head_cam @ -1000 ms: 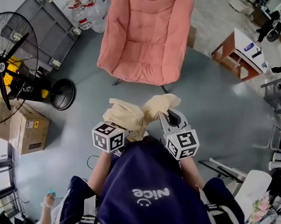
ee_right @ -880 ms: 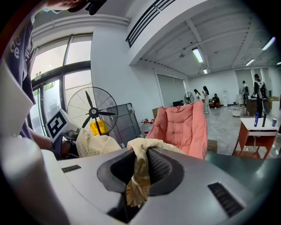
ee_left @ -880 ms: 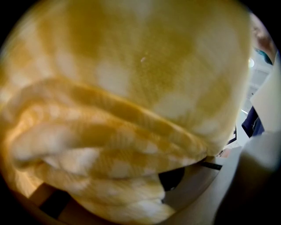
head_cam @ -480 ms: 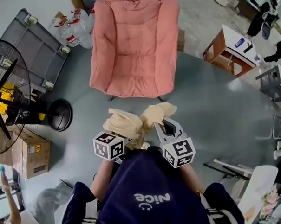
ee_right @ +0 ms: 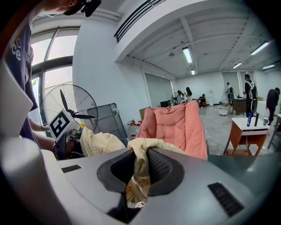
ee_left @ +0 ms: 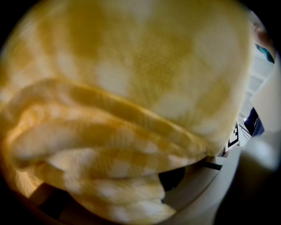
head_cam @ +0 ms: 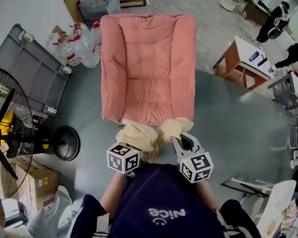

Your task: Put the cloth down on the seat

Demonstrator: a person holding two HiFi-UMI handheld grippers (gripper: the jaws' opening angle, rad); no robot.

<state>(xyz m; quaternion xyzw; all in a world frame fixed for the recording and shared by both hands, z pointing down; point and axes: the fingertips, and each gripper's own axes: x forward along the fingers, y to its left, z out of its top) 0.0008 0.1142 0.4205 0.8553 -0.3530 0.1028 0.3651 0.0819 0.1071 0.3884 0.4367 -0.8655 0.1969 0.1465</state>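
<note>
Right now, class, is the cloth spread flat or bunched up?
Bunched up: the yellow checked cloth shows crumpled folds, pinched in the right gripper.

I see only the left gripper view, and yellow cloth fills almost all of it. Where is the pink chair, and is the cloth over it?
Observer: In the head view the pink chair stands straight ahead. The cloth is held at its front edge, not yet laid on it.
Operator: Does the other gripper hold the cloth too?
Observer: Yes. In the right gripper view the right gripper has its jaws closed on a fold of the cloth.
Operator: What stands beside the chair?
Observer: A black fan stands on the floor at the chair's left, and a small table at its right.
</note>
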